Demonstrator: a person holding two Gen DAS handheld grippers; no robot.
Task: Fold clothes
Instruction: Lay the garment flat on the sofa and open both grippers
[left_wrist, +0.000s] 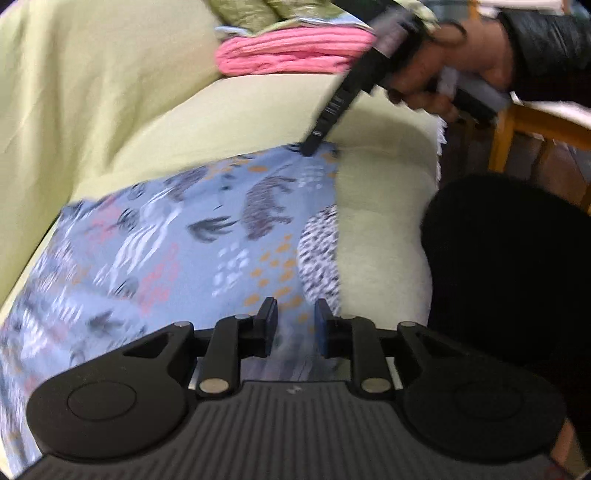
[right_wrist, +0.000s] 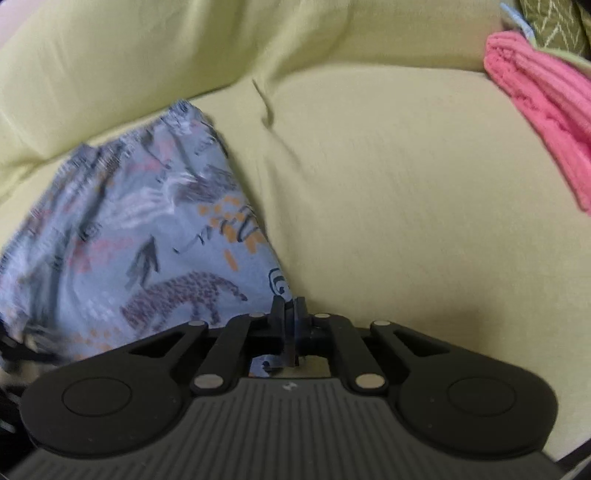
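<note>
A blue-grey garment printed with animals (left_wrist: 207, 236) lies on a yellow-green sofa seat (left_wrist: 258, 110). My left gripper (left_wrist: 294, 314) is open, its jaws apart just over the garment's near edge. My right gripper (right_wrist: 290, 306) is shut on the garment's corner (right_wrist: 277, 284); the rest of the garment (right_wrist: 140, 236) spreads to the left in the right wrist view. In the left wrist view the right gripper (left_wrist: 310, 149) comes down from the upper right, its tips at the garment's far corner.
A folded pink knit (left_wrist: 291, 55) sits at the back of the seat, with green patterned fabric (left_wrist: 258, 14) behind it; the pink knit also shows in the right wrist view (right_wrist: 539, 110). A wooden chair frame (left_wrist: 517, 125) stands to the right of the sofa. A dark shape (left_wrist: 509, 266) fills the right foreground.
</note>
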